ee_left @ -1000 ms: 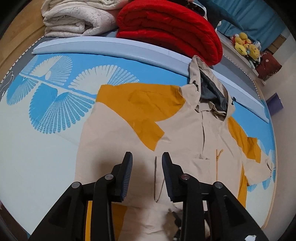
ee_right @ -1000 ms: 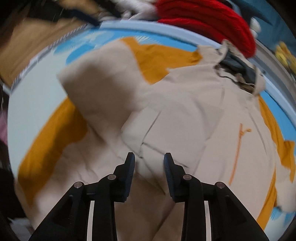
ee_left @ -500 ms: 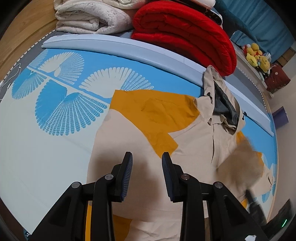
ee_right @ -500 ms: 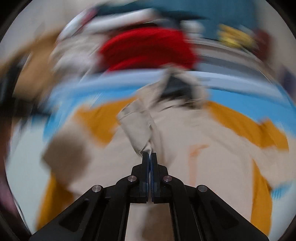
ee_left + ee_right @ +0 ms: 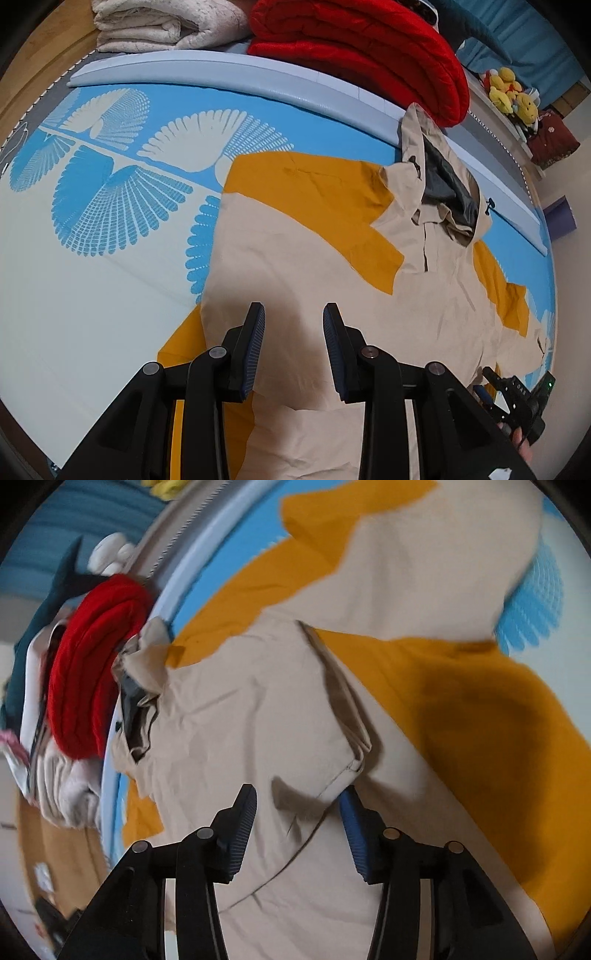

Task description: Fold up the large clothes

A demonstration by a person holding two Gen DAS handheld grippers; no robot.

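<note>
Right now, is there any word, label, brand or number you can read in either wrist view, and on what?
None legible.
Right gripper body: small pale markings, too small to read.
Dark red bag: round pale emblem, too small to read.
Jacket: no print or label showing.

Left gripper (image 5: 293,325): two black angular plastic arms of open triangular frame, each with two round silver pivot screws on its upper face. Fingers (image 5: 255,343) are flat black blades faced with dark blue ribbed pads; fine horizontal ridges are visible on the inner faces. Right gripper (image 5: 295,805): same build, black frame, two silver pivot screws per arm, blue ribbed pads on the fingers (image 5: 352,823), and pale slots showing through the frame openings. In the left wrist view the right-hand unit (image 5: 517,398) appears as a black housing with faint white lettering, illegible, and a small green indicator light at its edge.
</note>
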